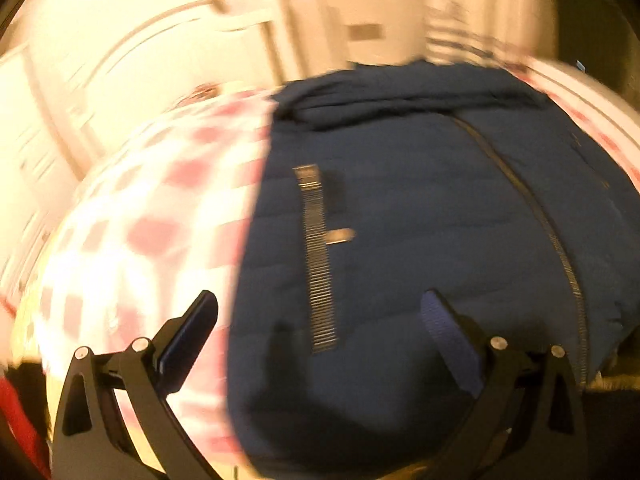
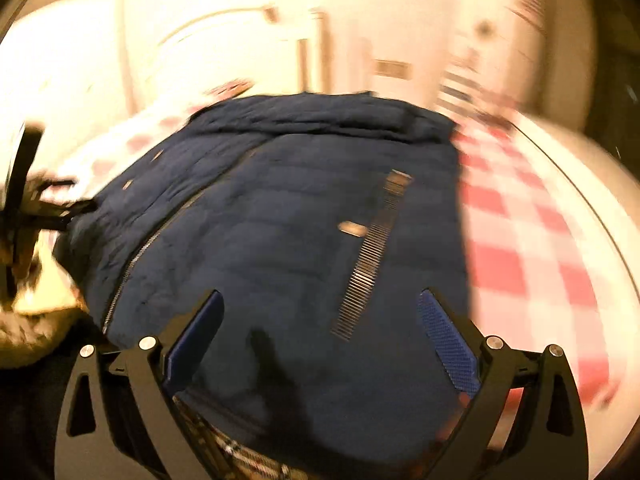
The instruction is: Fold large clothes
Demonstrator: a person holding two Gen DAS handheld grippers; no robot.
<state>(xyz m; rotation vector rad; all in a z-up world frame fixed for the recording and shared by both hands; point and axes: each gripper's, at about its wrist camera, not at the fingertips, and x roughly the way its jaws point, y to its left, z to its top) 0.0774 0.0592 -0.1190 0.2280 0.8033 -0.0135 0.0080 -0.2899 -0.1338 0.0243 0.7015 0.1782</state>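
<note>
The navy quilted jacket [image 1: 420, 216] lies flat on the red-and-white checked cloth [image 1: 132, 216], front up, with its main zipper [image 1: 556, 240] closed and a pocket zipper [image 1: 320, 264] showing on each side. It fills the middle of both views.

The left gripper [image 1: 320, 320] hovers over the near left part of the jacket with its 2 fingers spread wide, holding nothing. The right gripper [image 2: 320, 316] hovers over the near right part, likewise spread wide and empty. Contact with the fabric cannot be confirmed; both views are motion-blurred.

Risks from this position:
1. The padded fabric is thick and slippery. A shallow pinch would probably catch only the outer layer, and the fold would sag or slip out.
2. A finger catching the pocket zipper could drag the jacket askew.
3. Uneven lifting by the 2 grippers would likely skew the fold line.

Surroundings: a plaid lining [image 2: 240, 456] shows at the near hem in the right wrist view. A pale fuzzy item [image 2: 24, 332], not identifiable, sits at near left of that view, just beside the jacket. Nothing lies on the jacket itself.
</note>
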